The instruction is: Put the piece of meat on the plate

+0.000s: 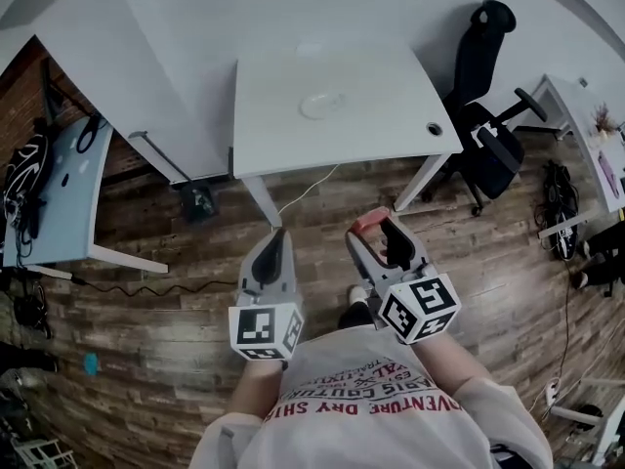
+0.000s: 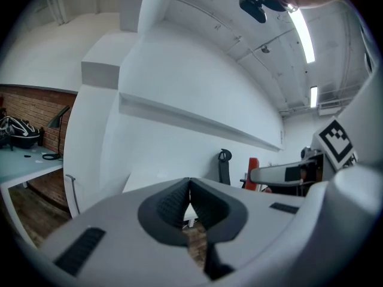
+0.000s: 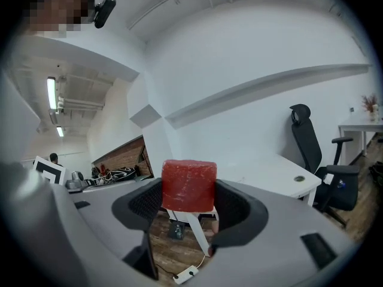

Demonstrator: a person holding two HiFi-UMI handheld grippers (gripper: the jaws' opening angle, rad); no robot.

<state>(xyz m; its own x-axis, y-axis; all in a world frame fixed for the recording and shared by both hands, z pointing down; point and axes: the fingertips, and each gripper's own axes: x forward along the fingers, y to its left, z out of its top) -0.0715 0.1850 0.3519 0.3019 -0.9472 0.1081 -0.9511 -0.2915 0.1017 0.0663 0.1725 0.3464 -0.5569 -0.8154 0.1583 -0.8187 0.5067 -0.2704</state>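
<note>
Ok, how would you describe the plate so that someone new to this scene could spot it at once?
Start at the large white table in the upper middle of the head view. The plate lies near the middle of its top, a pale round dish almost the same colour as the table. Its only neighbour on that top is a hole by the right corner, which is far smaller and dark-ringed.

- The left gripper (image 1: 279, 234): pale grey shell, dark ribbed pads (image 2: 169, 204), a white cube (image 1: 266, 329) with black square markers.
- The right gripper (image 1: 379, 231): same grey shell, black lining, its own marker cube (image 1: 420, 307).
- A light shirt (image 1: 376, 371) with red lettering (image 1: 363, 399).
</note>
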